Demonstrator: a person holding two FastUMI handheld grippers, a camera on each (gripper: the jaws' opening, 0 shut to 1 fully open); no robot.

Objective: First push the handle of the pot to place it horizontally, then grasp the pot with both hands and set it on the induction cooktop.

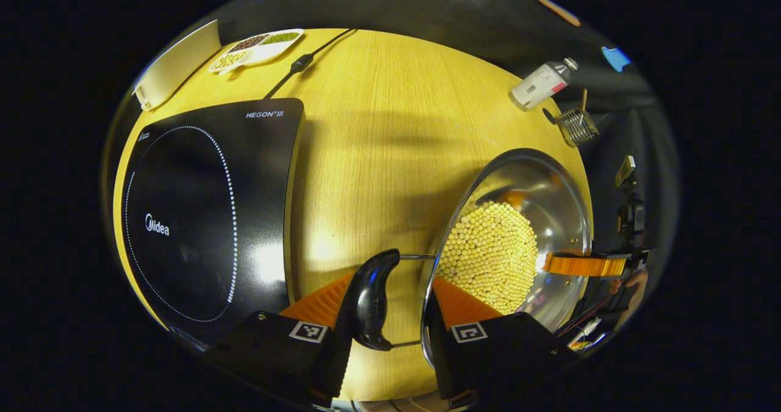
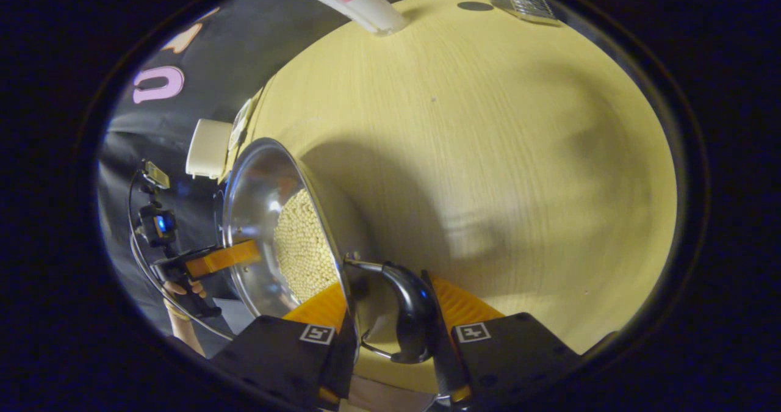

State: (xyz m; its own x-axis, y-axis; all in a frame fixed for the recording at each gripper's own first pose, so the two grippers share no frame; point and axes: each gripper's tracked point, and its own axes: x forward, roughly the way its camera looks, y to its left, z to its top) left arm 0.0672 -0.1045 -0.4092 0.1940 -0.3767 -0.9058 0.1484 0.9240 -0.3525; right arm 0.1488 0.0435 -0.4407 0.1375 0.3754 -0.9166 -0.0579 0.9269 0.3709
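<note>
Now both tongs (image 1: 387, 302) (image 2: 390, 314) straddle the pot's (image 1: 549, 198) handles (image 1: 373, 299).

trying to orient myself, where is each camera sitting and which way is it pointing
Left gripper view: rides on the left gripper, looking along its fingers at the pot's handle, across the table with the induction cooktop alongside.
Right gripper view: rides on the right gripper, at the pot's other handle; a hand holding the left gripper shows beyond the pot.
Shared: the pot of beans, and the bottle.
</note>
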